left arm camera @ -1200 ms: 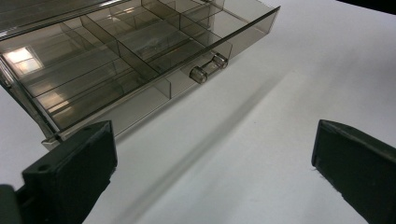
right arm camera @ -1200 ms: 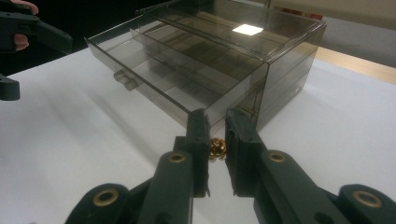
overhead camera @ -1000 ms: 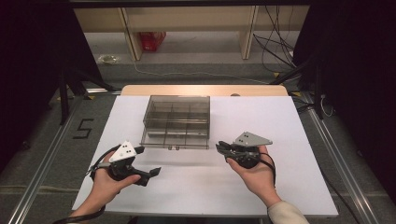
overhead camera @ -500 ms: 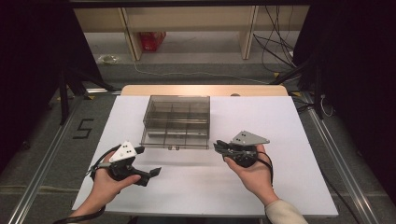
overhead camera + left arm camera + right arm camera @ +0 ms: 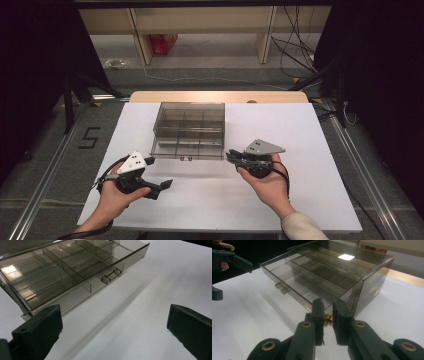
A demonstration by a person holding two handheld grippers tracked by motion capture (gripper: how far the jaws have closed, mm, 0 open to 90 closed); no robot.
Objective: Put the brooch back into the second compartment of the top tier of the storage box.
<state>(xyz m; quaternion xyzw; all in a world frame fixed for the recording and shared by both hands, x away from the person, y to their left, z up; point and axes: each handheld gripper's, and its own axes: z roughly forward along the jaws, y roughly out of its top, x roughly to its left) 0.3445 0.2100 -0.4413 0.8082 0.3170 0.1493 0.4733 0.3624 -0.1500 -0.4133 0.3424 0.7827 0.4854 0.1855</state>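
Your right hand-held gripper, clamped on a small gold bead, has edged closer to the open drawer ahead, ready for dropping it in.

High view above the table's near edge, facing forward and down, each gripper view low and close behind its own jaws, all three sharing the smoky drawer box ahead.

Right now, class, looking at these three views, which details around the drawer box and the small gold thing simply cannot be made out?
- Gold thing, right gripper view: the jaws of the right hand-held gripper cover most of it, so its shape is unclear.
- Same thing, high view: too small to see.
- Drawer box, left gripper view: cut off by the top and left edges.
- Drawer compartments, high view: glare hides any contents.
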